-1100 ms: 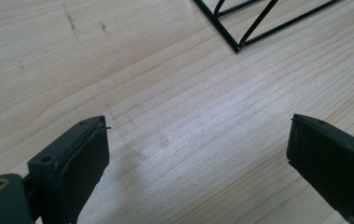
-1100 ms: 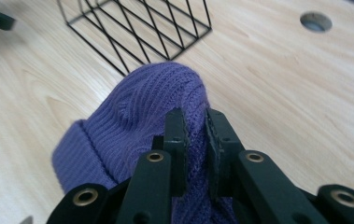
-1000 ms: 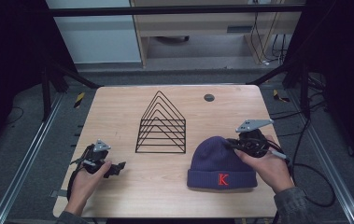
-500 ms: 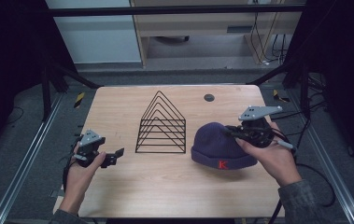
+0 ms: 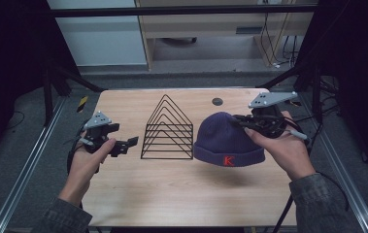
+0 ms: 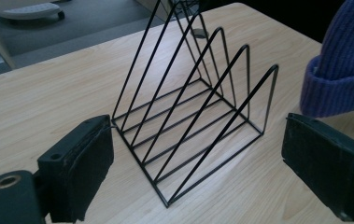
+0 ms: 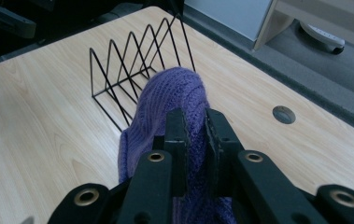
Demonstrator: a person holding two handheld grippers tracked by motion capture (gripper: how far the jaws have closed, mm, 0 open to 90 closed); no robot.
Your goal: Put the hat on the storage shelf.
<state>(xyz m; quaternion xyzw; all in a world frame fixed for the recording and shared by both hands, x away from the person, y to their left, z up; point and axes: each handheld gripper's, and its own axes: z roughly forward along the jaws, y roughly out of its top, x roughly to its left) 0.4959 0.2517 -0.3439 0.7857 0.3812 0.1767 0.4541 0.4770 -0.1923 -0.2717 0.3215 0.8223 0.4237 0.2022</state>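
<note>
High view: right hand-held gripper (image 5: 247,124) pinches purple beanie (image 5: 225,141) aloft.

- Wire rack (image 5: 167,128) set mid-table (image 5: 172,194).
- Hat (image 5: 227,141) held just R of rack by R gripper (image 5: 243,121).
- L gripper (image 5: 130,142) positioned L of rack.
- Grommet hole (image 5: 217,101) located behind hat.

Purple knit beanie (image 5: 227,141) with red K on its cuff, hanging lifted above the wooden table (image 5: 172,189), just beside a black wire file rack (image 5: 168,128) standing upright.
</note>
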